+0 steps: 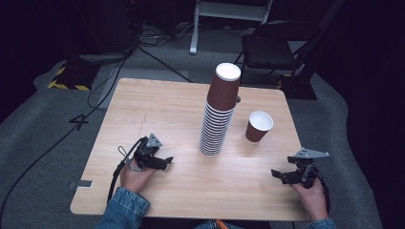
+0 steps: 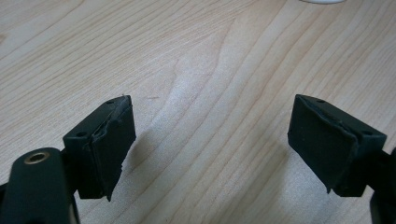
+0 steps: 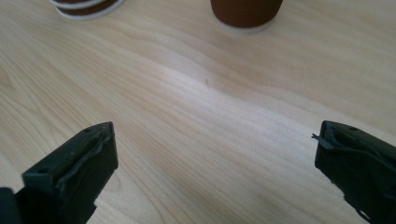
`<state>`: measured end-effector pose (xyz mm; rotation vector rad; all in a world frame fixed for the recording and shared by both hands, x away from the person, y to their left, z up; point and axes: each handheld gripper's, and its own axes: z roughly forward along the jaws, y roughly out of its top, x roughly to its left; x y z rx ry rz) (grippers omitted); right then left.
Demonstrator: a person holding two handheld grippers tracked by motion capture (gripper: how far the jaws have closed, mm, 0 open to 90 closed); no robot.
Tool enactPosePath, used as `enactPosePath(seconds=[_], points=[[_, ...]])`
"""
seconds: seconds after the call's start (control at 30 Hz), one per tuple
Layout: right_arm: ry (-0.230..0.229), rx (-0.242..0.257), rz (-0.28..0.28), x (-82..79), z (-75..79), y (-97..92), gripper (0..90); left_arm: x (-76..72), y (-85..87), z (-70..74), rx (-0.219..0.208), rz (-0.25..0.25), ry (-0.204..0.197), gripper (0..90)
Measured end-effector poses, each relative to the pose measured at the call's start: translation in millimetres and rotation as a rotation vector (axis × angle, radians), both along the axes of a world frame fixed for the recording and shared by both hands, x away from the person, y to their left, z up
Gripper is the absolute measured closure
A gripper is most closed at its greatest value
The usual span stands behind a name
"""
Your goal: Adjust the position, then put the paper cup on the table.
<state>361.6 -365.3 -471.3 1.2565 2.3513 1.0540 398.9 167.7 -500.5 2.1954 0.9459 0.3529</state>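
A tall stack of brown paper cups (image 1: 219,112) stands upside down at the middle of the wooden table (image 1: 157,109); its base rim (image 3: 86,7) shows at the top left of the right gripper view. One single brown cup (image 1: 259,126) stands upright to the stack's right, and its base (image 3: 246,11) shows at the top of the right gripper view. My left gripper (image 1: 165,162) rests low at the front left, jaws apart over bare wood (image 2: 210,135). My right gripper (image 1: 279,175) sits at the front right, jaws wide apart (image 3: 215,172) with nothing between them.
A black folding chair (image 1: 277,45) and a white frame (image 1: 229,12) stand beyond the table's far edge. Cables (image 1: 119,71) run over the grey floor at the left. Bare wood lies between the two grippers.
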Motion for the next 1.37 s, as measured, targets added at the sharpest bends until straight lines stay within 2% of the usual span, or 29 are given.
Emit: enactPosePath(seconds=[0.13,0.3,0.37,0.4,0.53,0.83,1.37], points=[[0.005,-0.031,-0.020,-1.9,-15.2,2.9,0.0,1.3,-0.6,-1.1,0.006,-0.005,0.011,15.4],[-0.003,-0.053,-0.032,-7.1,-26.5,6.7,0.0,1.4,-2.0,-2.0,0.014,0.000,0.017,15.3],[-0.009,-0.055,-0.043,-9.1,-30.8,7.8,0.0,1.4,-2.2,-2.3,0.014,0.001,0.017,15.3],[-0.030,-0.066,-0.050,-10.6,-32.6,8.8,0.0,1.4,-2.2,-2.3,0.014,0.002,0.017,15.3],[-0.051,-0.084,-0.062,-11.8,-34.6,12.8,0.0,1.1,-2.9,-2.5,0.027,0.002,0.008,15.1],[-0.050,-0.087,-0.113,-11.6,-34.7,18.2,0.0,0.7,-3.4,-3.4,0.025,0.003,0.001,14.5],[-0.050,-0.086,-0.116,-11.8,-34.8,18.4,0.0,0.1,-3.4,-3.2,0.029,0.009,0.000,14.5]])
